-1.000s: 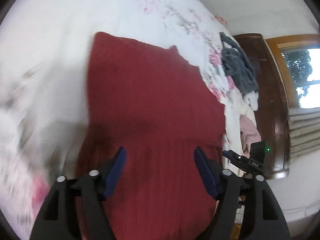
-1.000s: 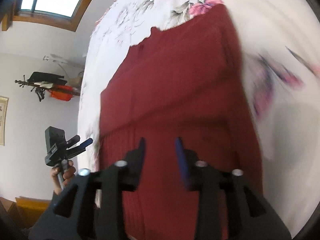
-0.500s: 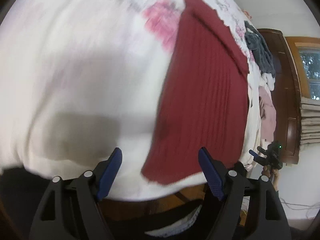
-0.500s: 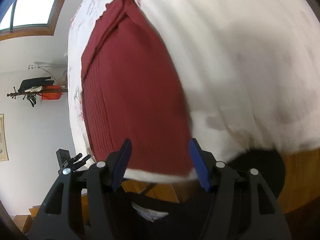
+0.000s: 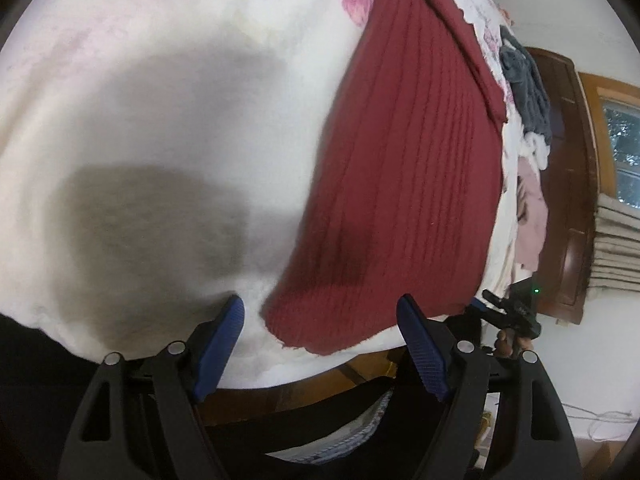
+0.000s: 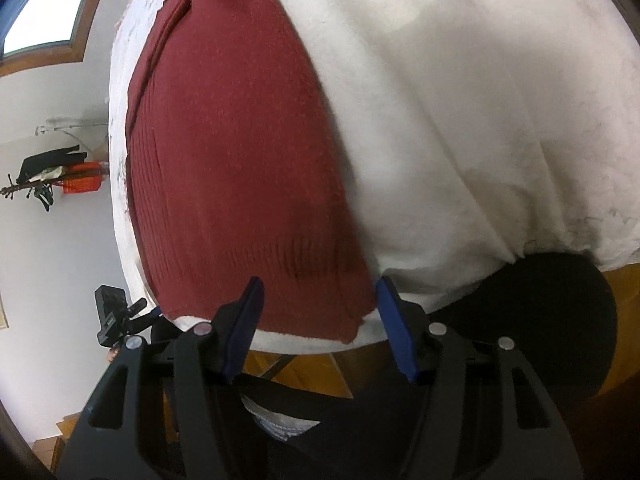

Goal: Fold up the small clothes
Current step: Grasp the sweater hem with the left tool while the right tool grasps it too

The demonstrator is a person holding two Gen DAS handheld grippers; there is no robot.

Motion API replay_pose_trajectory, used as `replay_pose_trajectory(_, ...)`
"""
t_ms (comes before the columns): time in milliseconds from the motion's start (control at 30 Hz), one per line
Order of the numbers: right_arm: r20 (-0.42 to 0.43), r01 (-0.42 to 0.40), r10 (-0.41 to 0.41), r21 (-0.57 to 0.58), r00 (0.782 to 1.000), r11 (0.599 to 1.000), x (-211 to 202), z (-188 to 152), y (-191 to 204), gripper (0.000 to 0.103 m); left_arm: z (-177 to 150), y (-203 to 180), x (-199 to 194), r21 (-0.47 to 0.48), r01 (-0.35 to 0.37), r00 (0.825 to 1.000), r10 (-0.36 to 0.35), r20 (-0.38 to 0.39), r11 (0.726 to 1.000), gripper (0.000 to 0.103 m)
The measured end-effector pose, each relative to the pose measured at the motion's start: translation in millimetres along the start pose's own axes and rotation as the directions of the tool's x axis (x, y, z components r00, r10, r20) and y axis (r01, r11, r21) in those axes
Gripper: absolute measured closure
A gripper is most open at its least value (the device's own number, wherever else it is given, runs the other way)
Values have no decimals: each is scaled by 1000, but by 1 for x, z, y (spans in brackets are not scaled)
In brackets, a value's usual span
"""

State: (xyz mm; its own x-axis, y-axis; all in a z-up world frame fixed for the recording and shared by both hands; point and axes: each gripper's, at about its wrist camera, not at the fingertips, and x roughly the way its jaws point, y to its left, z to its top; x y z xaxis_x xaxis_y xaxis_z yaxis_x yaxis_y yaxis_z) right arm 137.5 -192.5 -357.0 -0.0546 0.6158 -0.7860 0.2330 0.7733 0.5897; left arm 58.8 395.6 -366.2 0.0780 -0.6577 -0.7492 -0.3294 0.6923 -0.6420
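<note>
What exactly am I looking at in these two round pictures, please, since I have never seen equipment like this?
There is no robot here: a person carries a two-finger tool in each hand, and a fisheye camera on each looks forward along its fingers, which is why the pictures are round. One picture comes from the left hand-held gripper, the other from the right hand-held gripper. Both have blue pads, stand open and hold nothing. On the white floral bedspread lies a dark red knitted garment, partly folded, its near edge at the bed's edge. Further back is a pile of other clothes. Each camera also glimpses the other tool.
</note>
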Motion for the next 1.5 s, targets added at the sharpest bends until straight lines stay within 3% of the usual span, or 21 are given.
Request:
replay_pose_trajectory(100, -30, -31, 30, -5, 999, 1000, 2, -4, 2, 43, 0, -5, 3, -3, 18, 1000, -18, -4, 1000, 22)
replay_pose_trajectory(267, -34, -16, 16, -10, 999, 1000, 3, -1, 1, 43, 0, -17, 13, 23, 44, 999, -43, -21, 999, 22)
replay_pose_trajectory(333, -32, -20, 20, 15, 999, 1000, 2, 1, -8, 47, 1, -12, 15, 12, 54, 998, -54, -30, 998, 23)
replay_pose_trajectory(467, -70, -66, 67, 12, 995, 998, 5, -3, -8, 45, -3, -16, 16, 21, 126, 991, -125, -37, 992, 24)
replay_pose_trajectory(700, -80, -60, 61, 15, 995, 998, 11, -2, -11, 51, -1, -6, 25, -53, 162, 986, -163, -23, 985, 25)
replay_pose_trajectory(767, -84, -58, 58, -2, 995, 998, 13, -5, -7, 49, -3, -15, 25, -30, 186, 982, -187, -33, 982, 33)
replay_pose_trajectory(800, -88, -62, 61, -7, 994, 998, 13, -6, -6, 49, -4, -18, 24, -26, 203, 978, -203, -38, 979, 49)
replay_pose_trajectory(833, -88, -60, 58, -11, 994, 998, 12, -7, -7, 53, -5, -20, 25, -23, 214, 975, -215, -49, 977, 57)
replay_pose_trajectory(900, -80, -60, 60, 3, 995, 998, 11, -7, -12, 58, -7, -18, 29, -26, 184, 981, -185, -56, 983, 65)
replay_pose_trajectory(1100, -70, -45, 44, -8, 997, 999, 11, -10, -11, 59, -6, -6, 36, -67, 185, 980, -189, -58, 980, 69)
replay_pose_trajectory(1167, -64, -29, 29, -8, 998, 1000, 10, -10, -12, 70, -6, -8, 37, -70, 184, 981, -188, -56, 980, 85)
replay_pose_trajectory(1200, -58, -26, 25, -14, 998, 1000, 9, -11, -12, 86, -6, -7, 36, -72, 183, 981, -188, -54, 980, 96)
replay_pose_trajectory(1233, -48, -33, 32, -17, 998, 999, 6, -11, -12, 94, -7, -8, 36, -75, 180, 982, -184, -50, 981, 96)
replay_pose_trajectory(1267, -37, -38, 37, -17, 999, 999, 4, -13, -13, 96, -9, -8, 34, -81, 184, 981, -188, -42, 980, 96)
replay_pose_trajectory(1500, 67, -152, 151, 0, 986, 988, -24, -31, -14, 98, -21, -13, 17, -80, 267, 964, -266, 32, 960, 97)
